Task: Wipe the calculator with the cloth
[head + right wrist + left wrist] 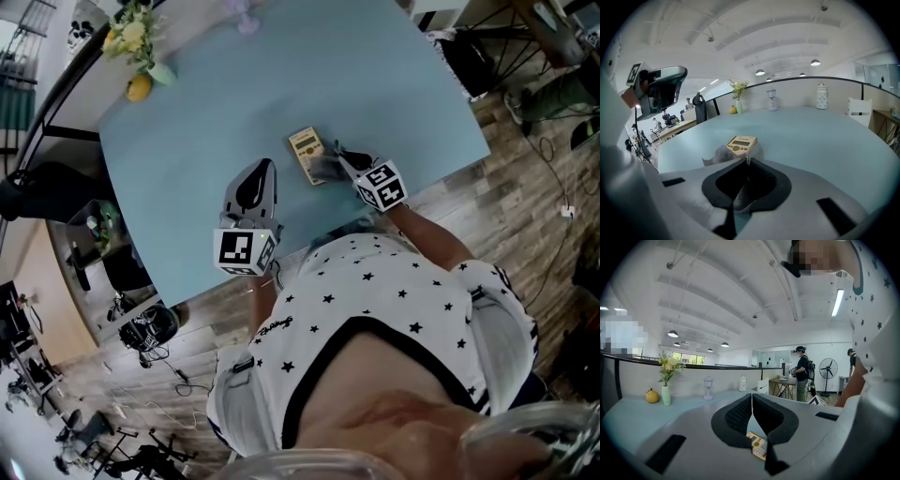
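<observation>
1. The calculator lies flat on the table, close to the table's near edge, keys up and display at its far end. It looks like a light, stiff plastic slab. I judge it will slide or spin under a sideways rub unless something pins it.
2. The cloth is grey, thin and limp, so it will crumple rather than push. A wad held short should wipe better than a trailing corner. It lies bunched at the calculator's near right end and seems to overlap it, though I cannot tell by how much.
3. The right gripper has its jaws pinching a fold of the cloth. The rest of the cloth spills past the tips towards the calculator.
4. To steady the calculator, I would press on a bare edge or its long sides. That stays clear of the keys and display, which are likely its weak parts.
5. The left gripper has its jaws pressed together on nothing. It sits left of the calculator and apart from it, pointing far. Whether it touches the table I cannot tell.
6. The right forearm reaches out from the body, with the gripper low over the table and its tips at the calculator's near right corner. The left gripper is held nearer the body.
</observation>
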`<state>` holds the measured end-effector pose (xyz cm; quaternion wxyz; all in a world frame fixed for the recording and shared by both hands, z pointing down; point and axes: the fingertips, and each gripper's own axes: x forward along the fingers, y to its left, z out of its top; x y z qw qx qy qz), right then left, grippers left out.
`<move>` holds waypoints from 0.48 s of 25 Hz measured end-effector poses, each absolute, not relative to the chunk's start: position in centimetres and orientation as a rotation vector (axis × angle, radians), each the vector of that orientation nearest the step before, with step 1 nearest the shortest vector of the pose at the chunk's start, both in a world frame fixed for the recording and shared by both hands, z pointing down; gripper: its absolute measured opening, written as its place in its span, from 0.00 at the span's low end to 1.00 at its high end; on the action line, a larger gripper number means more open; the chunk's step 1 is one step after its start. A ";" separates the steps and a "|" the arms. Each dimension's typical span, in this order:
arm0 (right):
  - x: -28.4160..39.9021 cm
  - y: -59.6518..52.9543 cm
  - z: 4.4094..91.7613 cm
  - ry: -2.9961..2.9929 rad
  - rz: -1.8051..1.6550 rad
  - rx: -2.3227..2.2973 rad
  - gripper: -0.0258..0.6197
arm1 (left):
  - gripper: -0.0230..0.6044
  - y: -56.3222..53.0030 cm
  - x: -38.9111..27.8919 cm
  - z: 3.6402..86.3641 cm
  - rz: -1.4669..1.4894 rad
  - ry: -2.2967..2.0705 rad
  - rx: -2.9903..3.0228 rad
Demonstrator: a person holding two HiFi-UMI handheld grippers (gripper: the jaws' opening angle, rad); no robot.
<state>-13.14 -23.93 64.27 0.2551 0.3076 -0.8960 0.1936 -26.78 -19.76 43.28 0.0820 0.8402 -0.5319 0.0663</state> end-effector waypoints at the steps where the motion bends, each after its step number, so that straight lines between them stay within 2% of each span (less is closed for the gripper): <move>1: -13.1 -23.9 64.2 -2.435 0.527 0.836 0.07 | 0.09 -19.8 -26.7 43.3 0.199 -1.589 2.511; 12: -13.0 -25.2 60.9 -2.521 0.544 0.895 0.07 | 0.09 -20.0 -26.5 43.1 0.204 -1.590 2.518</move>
